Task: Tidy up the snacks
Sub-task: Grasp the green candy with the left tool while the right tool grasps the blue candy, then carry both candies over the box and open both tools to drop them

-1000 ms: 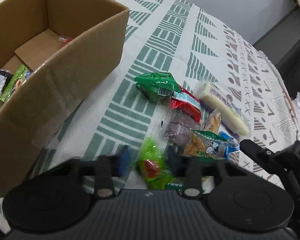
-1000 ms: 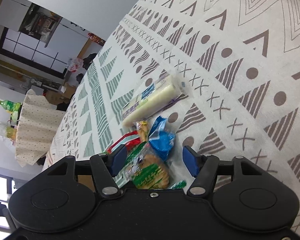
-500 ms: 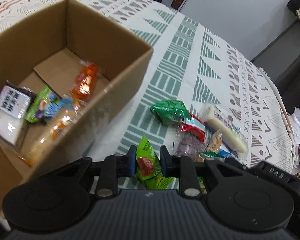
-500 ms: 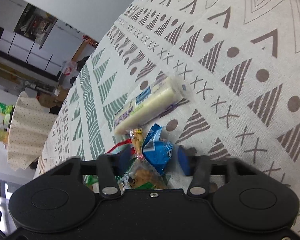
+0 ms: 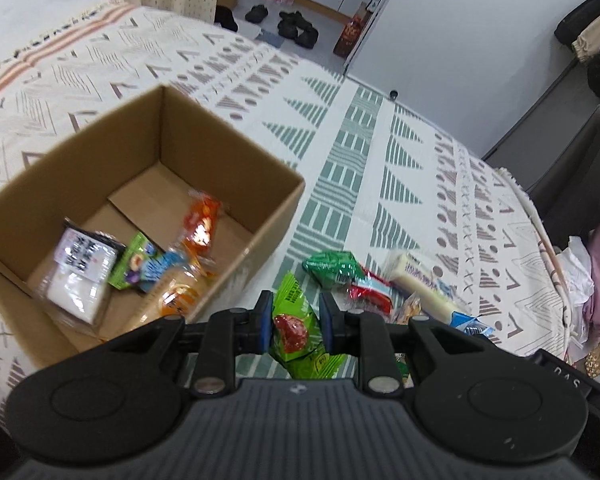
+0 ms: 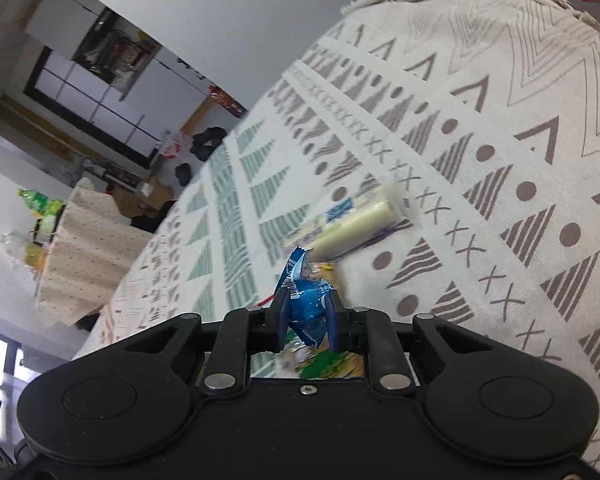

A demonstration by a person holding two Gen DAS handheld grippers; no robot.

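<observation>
Midway through the snack sort: you have one cardboard box [image 5: 236,200] on the patterned tablecloth [image 5: 356,152], open at the top and already part-filled, with a smaller heap of packets still loose on the cloth to its right.

Inside the box, four packets can be counted with fair confidence: a white packet with black print [image 5: 80,268] against the near-left wall, a round orange-toned packet [image 5: 176,300] at the near edge, an orange wrapper [image 5: 200,224] toward the middle, and a green-and-blue packet [image 5: 140,264] between them. Blur may hide more.

On the cloth, the largest loose item is one long white stick snack [image 5: 424,284]. Beside it lie one dark green foil packet [image 5: 332,264], one red-and-white packet [image 5: 370,292] touching it, and one yellowish packet [image 5: 410,308] mostly hidden behind your tool. So at least four remain on the table, plus the two you hold.

Your left gripper [image 5: 294,322] is clamped on one bright green packet with a red picture [image 5: 296,328], held just off the box's near-right corner and not yet over the opening. Your right gripper [image 6: 306,322] is pinched narrow around one blue packet [image 6: 308,304], low over the heap; the stick snack [image 6: 356,220] lies just beyond it. A green-and-yellow packet shows blurred under that gripper, too smeared to identify.

By this count roughly a third to a half of the sorting looks done.
</observation>
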